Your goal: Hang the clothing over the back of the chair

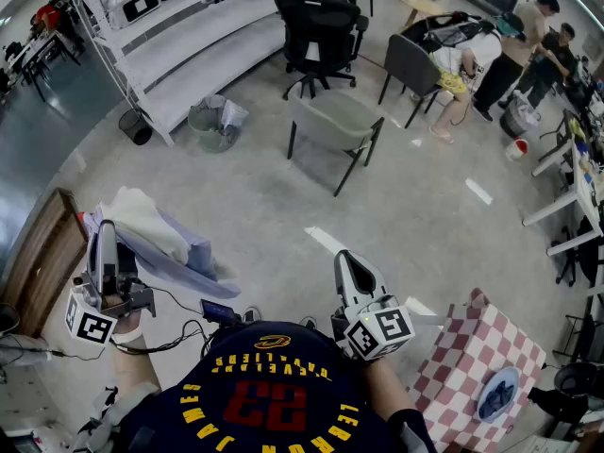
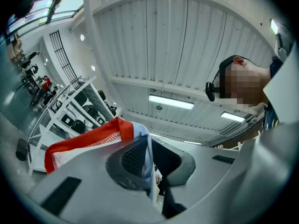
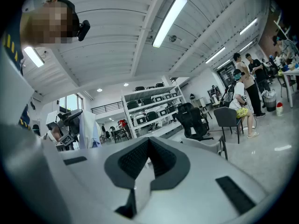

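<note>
Chair point(image 1: 332, 121): grey, far centre on floor, well apart from both grippers.
Clothing point(image 1: 156, 239): pale white-lavender bundle, near left, well short of chair. Hangs from left gripper point(image 1: 106, 239) and spreads to its right.
Left gripper: jaws narrow, clamped on red-banded, light blue clothing edge.
Right gripper point(image 1: 345, 260): near centre, jaws together, nothing between, apart from clothing.
Hard to make out: garment type and folds. In right gripper view, jaws cut off chair's lower part.

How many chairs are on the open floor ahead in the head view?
3: a grey chair mid-floor; a black office chair behind it; a dark chair further right. More may be hidden at the cluttered edges of the room.
</note>
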Demonstrator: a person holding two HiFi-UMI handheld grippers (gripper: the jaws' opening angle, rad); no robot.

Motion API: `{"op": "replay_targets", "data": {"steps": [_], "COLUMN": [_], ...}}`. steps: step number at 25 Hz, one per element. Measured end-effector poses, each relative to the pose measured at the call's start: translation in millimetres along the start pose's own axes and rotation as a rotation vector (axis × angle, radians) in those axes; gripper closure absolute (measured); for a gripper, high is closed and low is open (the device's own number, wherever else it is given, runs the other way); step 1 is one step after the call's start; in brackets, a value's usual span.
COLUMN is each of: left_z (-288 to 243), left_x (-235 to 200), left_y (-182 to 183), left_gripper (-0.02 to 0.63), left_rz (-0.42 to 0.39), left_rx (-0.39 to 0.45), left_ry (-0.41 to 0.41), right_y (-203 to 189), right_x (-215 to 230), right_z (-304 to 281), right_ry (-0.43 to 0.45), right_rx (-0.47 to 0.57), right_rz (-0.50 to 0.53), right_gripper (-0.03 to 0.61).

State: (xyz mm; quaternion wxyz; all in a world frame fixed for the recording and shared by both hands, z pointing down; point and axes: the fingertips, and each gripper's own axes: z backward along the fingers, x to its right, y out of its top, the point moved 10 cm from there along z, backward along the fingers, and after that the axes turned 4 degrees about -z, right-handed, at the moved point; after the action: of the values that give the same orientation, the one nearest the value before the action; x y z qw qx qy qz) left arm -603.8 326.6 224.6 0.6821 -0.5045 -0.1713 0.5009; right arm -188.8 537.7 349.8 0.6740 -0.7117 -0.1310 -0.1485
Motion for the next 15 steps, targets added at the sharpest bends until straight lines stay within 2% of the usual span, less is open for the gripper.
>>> {"op": "replay_targets", "data": {"steps": [4,12,15], "left_z": [-0.8,1.1,3.7], "left_x": [8.1,30.6,34.7], "left_y": [-4.3,-16.1,-28.0], "left_gripper": [0.586,0.586,0.586], "left_rz": [-0.008,-0.025,0.012], "left_rx": [0.002,0.005,-0.004], "left_ry": [0.011,0.096,0.12], "right_y": [2.5,4.2,-3.1], "right_x": [5.1,30.6,43.2], "right_z": [10.3,35.3,42.3], "right_ry": [-0.008,0.02,0.029], "right_rx": [-0.007,-0.01,-0.027], "right_rz": [-0.003,0.003,-0.007], "right_gripper": [0.571,0.571,0.571]}}
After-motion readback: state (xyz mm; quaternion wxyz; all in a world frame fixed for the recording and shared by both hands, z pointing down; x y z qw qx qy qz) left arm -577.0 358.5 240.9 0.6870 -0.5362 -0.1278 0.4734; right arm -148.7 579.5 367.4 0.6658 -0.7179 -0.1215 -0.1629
